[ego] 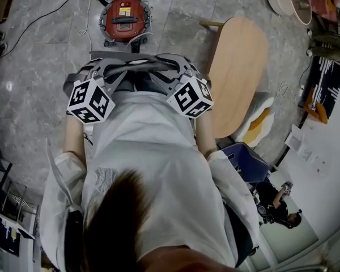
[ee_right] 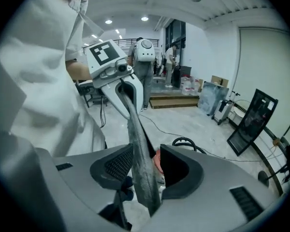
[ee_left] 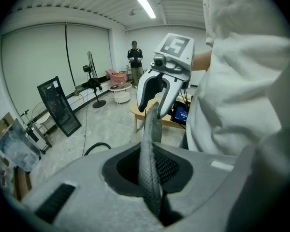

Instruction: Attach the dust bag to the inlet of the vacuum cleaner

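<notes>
The jaws of the left gripper (ee_left: 152, 175) are found closed together on a grey, mesh-textured fold of the dust bag (ee_left: 152, 129), which is clamped between the pads and seen edge-on. The jaws of the right gripper (ee_right: 147, 170) are found standing apart; the same fold of bag passes between them, lying close against one pad, with a clear gap on the other side through which a patch of red is seen. No pressure from the right pads on the fabric is observed. The bag is stretched as a narrow band from one gripper to the other, each gripper being visible at the far end of the band in the other's view. In the head view both grippers are held side by side in front of the torso of a person in a white coat (ego: 153, 169), with the bag carried in the air between them. The vacuum cleaner (ego: 124, 17), a red canister, is recorded on the stone floor (ego: 39, 55) ahead of the grippers, apart from the bag; its inlet cannot be made out. A wooden table (ego: 238, 67) is noted to the right.
</notes>
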